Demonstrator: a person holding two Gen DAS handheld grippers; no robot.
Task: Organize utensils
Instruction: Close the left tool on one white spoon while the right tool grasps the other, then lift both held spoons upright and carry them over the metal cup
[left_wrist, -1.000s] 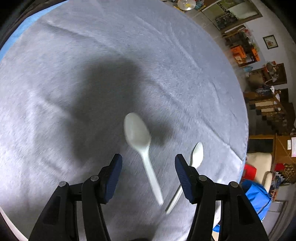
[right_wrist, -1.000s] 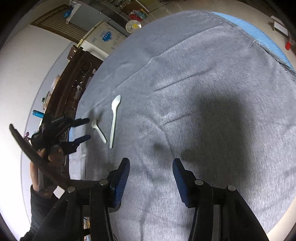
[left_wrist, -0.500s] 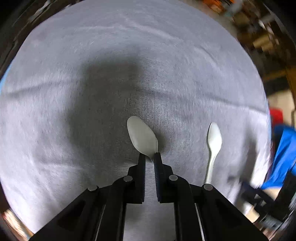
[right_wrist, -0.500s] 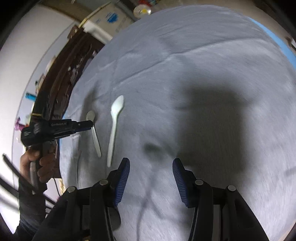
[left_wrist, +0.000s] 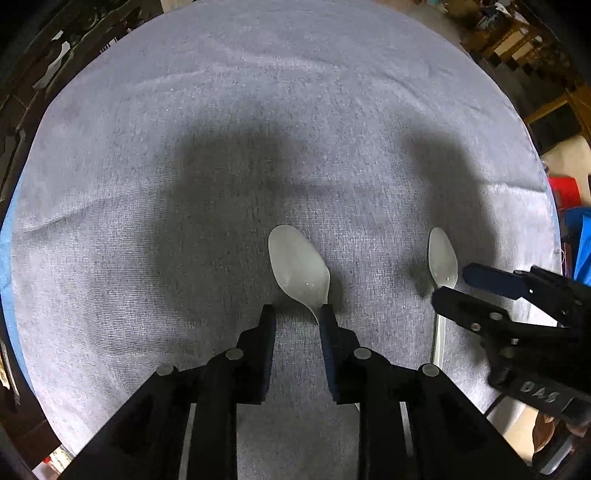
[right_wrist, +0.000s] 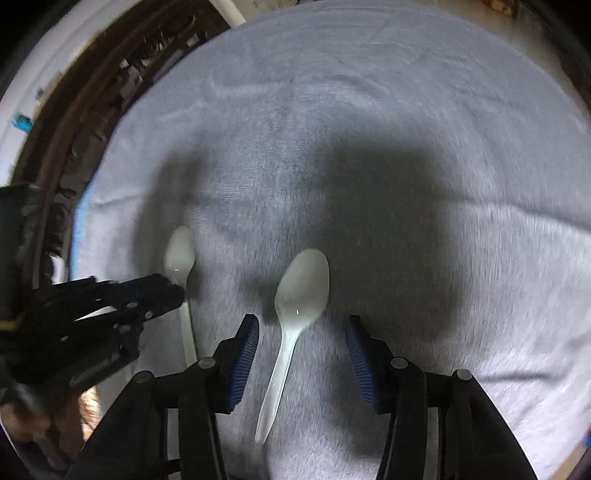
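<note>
Right wrist view shows 2 white spoons on the grey desk (right_wrist: 406, 110): spoon A (right_wrist: 291, 321) at 6 o'clock, lying between the fingers of the wide-open right tool (right_wrist: 301, 349), untouched. Spoon B (right_wrist: 181, 273) at 9 o'clock.

Left wrist view: left tool (left_wrist: 297, 326) part open, its right finger touching spoon B's (left_wrist: 301, 267) neck. No grip. Right tool (left_wrist: 452, 286) at 3 o'clock. Lettering unreadable.
</note>
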